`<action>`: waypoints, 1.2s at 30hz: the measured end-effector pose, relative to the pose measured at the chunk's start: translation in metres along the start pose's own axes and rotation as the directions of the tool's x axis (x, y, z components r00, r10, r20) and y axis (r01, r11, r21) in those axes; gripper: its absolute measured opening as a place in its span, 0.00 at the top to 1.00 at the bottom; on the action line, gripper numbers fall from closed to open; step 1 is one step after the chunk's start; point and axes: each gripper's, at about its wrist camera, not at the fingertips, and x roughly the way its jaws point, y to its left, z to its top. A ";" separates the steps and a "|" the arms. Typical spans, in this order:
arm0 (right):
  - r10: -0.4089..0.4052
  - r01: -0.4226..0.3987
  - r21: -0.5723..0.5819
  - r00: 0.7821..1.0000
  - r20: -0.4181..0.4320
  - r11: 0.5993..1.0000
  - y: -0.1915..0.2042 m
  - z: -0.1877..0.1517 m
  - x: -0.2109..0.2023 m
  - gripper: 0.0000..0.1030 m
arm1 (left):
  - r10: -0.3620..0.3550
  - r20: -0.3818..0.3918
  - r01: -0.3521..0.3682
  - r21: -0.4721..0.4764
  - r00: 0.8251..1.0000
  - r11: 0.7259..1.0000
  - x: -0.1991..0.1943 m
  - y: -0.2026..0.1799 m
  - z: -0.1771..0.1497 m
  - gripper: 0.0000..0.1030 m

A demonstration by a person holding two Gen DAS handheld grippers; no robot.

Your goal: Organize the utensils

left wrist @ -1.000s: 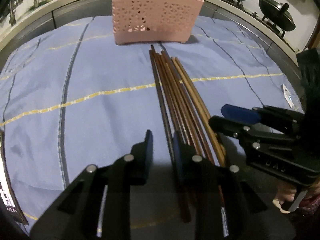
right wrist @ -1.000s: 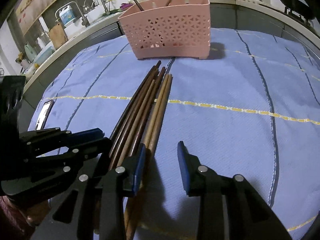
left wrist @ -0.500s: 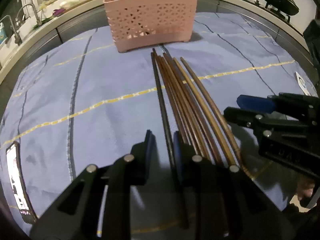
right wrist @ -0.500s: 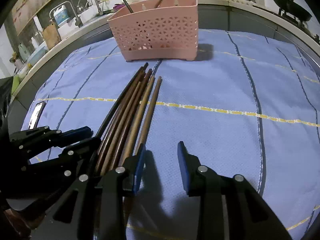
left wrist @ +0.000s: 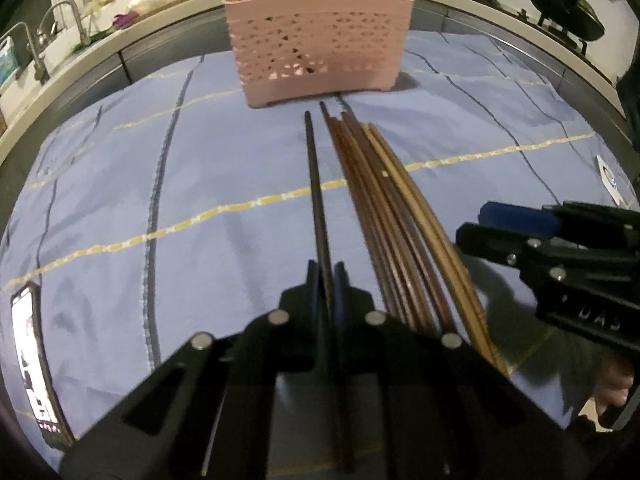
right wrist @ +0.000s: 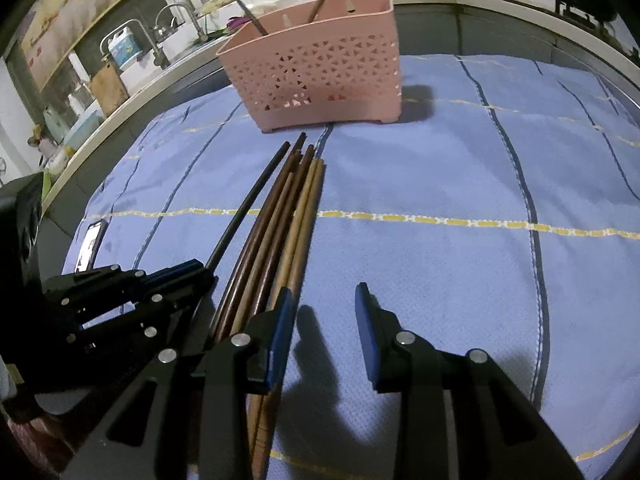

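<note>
We see the left gripper (left wrist: pixel 327 280) at the bottom centre of its own view, its blue pads pressed against both sides of the black chopstick (left wrist: pixel 316 188), which runs straight up the frame from between the jaws toward the pink basket (left wrist: pixel 320 40) at top centre. The stick's far tip stops short of the basket's foot. Just right of it lies the bundle of brown chopsticks (left wrist: pixel 384 216), fanning from a tight group near the basket down to the lower right; a narrow strip of blue cloth (left wrist: pixel 120 200) separates the black stick from them.

In the right wrist view, the right gripper (right wrist: pixel 324 320) stands wide, nothing between its pads, its left pad over the palest sticks at the bundle's right edge. To its right the cloth lies bare to the frame's edge. A phone (right wrist: pixel 90 246) rests at the cloth's left margin.

The basket is perforated plastic, with two sticks leaning inside.
</note>
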 end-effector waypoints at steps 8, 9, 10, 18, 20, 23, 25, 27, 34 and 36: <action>-0.040 0.041 -0.061 0.999 0.007 0.997 0.013 0.003 0.008 0.68 | 0.018 0.005 -0.018 0.001 1.000 1.000 -0.001 -0.002 -0.001 0.93; -0.049 0.050 -0.069 0.999 0.009 0.996 0.015 0.004 0.009 0.68 | 0.021 0.004 -0.021 -0.002 1.000 1.000 -0.001 -0.001 -0.001 0.93; -0.064 0.065 -0.085 0.998 0.015 0.994 0.018 0.005 0.010 0.68 | 0.025 0.003 -0.025 -0.006 1.000 1.000 -0.001 0.000 -0.001 0.93; -0.101 0.106 -0.153 0.994 0.039 0.982 0.026 0.003 0.011 0.68 | 0.048 0.004 -0.048 -0.025 0.999 0.999 -0.002 0.005 -0.002 0.91; -0.096 0.099 -0.120 0.995 0.034 0.988 0.016 0.004 0.009 0.68 | 0.049 0.003 -0.049 -0.029 0.999 0.998 -0.002 0.006 -0.002 0.90; -0.083 0.084 -0.084 0.996 0.022 0.993 0.006 0.007 0.008 0.68 | 0.061 0.007 -0.061 -0.029 0.998 0.998 0.000 0.005 0.000 0.90; -0.063 0.064 -0.069 0.998 0.011 0.996 0.004 0.010 0.011 0.68 | 0.065 0.007 -0.065 -0.031 0.998 0.997 0.001 0.006 0.003 0.90; -0.072 0.073 -0.076 0.997 0.016 0.994 0.005 0.012 0.013 0.68 | 0.067 0.007 -0.066 -0.036 0.998 0.997 0.003 0.006 0.006 0.90; -0.010 0.009 -0.021 1.000 -0.009 1.000 -0.007 0.031 0.019 0.70 | 0.049 -0.002 -0.049 -0.048 0.999 0.998 0.011 0.013 0.021 0.90; 0.002 -0.002 -0.020 1.000 -0.014 1.000 -0.011 0.035 0.020 0.70 | 0.050 0.000 -0.050 -0.047 0.999 0.998 0.014 0.014 0.026 0.90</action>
